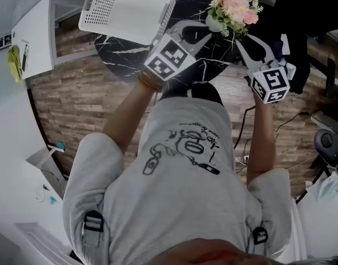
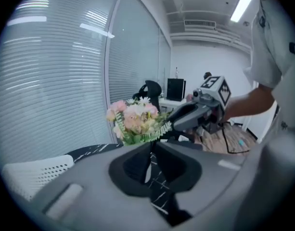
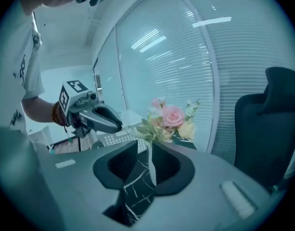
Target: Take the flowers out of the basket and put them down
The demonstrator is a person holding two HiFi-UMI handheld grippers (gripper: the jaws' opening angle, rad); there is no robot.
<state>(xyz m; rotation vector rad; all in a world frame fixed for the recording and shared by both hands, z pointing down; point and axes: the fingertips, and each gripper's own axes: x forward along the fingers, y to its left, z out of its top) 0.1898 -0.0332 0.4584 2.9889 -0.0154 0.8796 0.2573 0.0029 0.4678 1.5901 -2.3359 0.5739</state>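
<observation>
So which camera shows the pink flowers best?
The right gripper view: the bouquet sits close and sharp mid-picture, with its pink rose facing the camera. The left gripper view shows it close too, but softer. The head view shows it small, from above, near the top edge.

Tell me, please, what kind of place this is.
Probably an office: slatted blinds cover the glass walls, a dark office chair stands beside them, and what looks like a monitor stands farther back.

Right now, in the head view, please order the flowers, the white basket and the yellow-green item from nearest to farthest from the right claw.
1. flowers, at the tip of the right claw, top centre.
2. white basket, top left.
3. yellow-green item, far left edge.
</observation>
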